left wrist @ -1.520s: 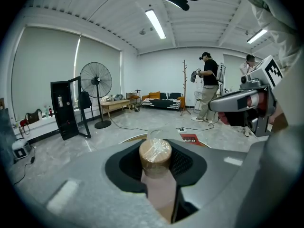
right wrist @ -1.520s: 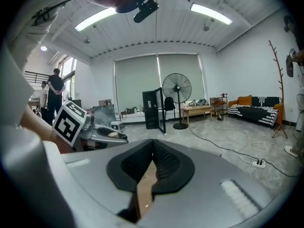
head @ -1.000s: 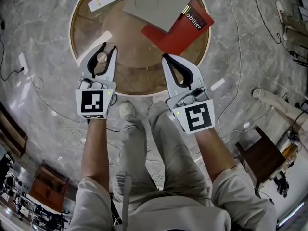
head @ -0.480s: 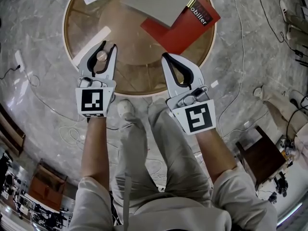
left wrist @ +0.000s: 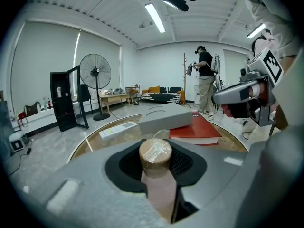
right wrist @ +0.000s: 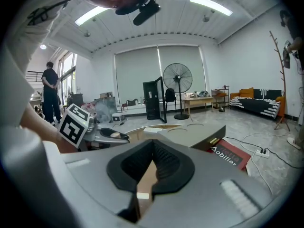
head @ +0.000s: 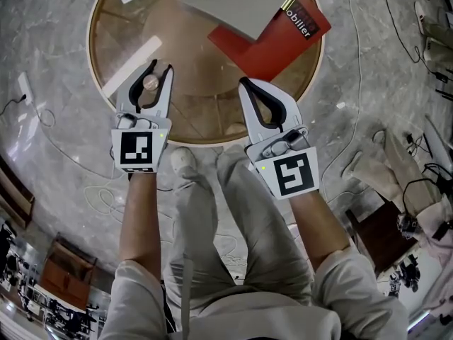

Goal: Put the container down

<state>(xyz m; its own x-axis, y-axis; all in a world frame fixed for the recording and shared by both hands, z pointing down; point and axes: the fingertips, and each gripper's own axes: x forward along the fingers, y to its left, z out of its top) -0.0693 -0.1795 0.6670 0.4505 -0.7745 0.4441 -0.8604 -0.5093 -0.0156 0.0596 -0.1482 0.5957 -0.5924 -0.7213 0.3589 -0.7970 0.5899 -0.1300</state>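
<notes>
The left gripper point(head: 157, 68) has its jaws clamped on the container point(left wrist: 155, 152), a small cork-topped jar, above the near left part of the round table point(head: 205, 119). The right gripper point(head: 244, 83) has its jaws closed tip to tip with nothing between them, above the table's near edge and just short of the red book point(head: 272, 44).

From the head we look steeply down on the round table point(head: 198, 108); cameras on the left gripper point(head: 160, 66) and right gripper point(head: 244, 83) skim across it, sharing the red book point(head: 272, 48).

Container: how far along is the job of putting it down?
Done: the left gripper holds the container in its jaws above the round table. In hand: the container, not yet set down. Left: rest it there, open the jaws. The right gripper is shut, empty.
</notes>
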